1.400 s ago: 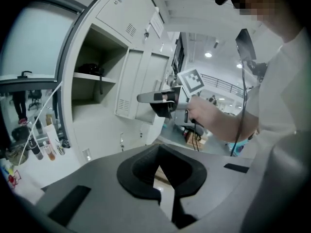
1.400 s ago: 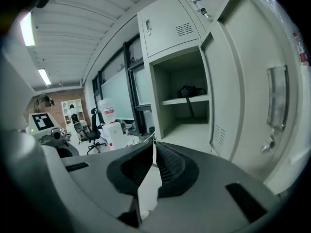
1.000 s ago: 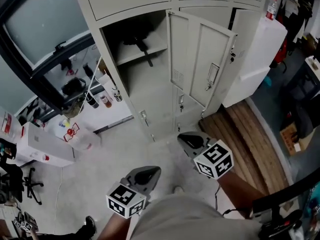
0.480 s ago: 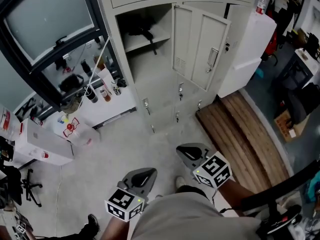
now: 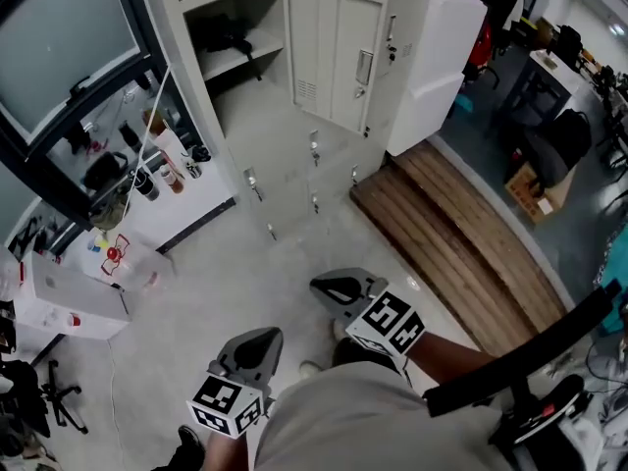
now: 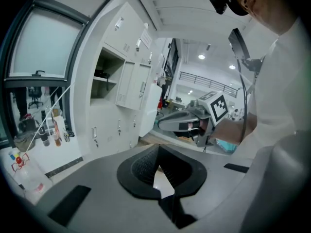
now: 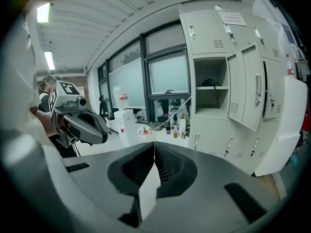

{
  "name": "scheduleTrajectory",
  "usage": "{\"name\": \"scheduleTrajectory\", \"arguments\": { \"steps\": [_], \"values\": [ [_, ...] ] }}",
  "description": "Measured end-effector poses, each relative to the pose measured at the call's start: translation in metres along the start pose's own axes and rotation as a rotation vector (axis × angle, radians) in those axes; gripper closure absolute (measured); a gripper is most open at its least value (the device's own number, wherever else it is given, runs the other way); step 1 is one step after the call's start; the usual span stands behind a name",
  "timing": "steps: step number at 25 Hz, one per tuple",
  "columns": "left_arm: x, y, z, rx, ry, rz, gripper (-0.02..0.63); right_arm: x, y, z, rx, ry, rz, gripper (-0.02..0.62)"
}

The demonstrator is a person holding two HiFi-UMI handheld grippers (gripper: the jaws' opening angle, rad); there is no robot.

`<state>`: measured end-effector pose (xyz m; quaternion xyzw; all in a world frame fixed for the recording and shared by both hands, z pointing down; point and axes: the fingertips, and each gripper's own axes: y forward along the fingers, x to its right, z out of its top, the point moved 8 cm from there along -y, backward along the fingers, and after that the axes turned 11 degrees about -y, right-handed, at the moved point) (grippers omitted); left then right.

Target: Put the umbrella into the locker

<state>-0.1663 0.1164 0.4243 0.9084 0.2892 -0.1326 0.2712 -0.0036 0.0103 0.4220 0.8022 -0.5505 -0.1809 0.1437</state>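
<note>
The grey locker stands with one upper compartment open, its door swung out to the right. A black thing that looks like the umbrella lies on the shelf inside; the right gripper view also shows this umbrella. Both grippers are low in the head view, far from the locker and close to the person's body. My left gripper is shut and empty. My right gripper is shut too, with nothing between its jaws. In the right gripper view the locker is right of centre.
A low white counter with bottles stands left of the locker under a dark-framed window. A white box sits on the floor at the left. A wooden pallet lies to the right, below a tall white cabinet.
The locker has shrunk and slid up and to the left in the head view. Both grippers have drawn back from it, staying shut and empty.
</note>
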Motion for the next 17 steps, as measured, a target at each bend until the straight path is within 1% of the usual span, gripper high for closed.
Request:
{"name": "scheduleTrajectory", "arguments": {
  "steps": [8,17],
  "values": [
    [0.01,-0.021,-0.028,-0.012,-0.006,-0.016,0.595,-0.04,-0.009,-0.002,-0.007,0.004,0.005,0.578],
    [0.013,-0.032,-0.033,-0.024,-0.004,-0.026,0.595,-0.053,-0.008,0.005,-0.016,-0.005,0.009,0.578]
  ]
}}
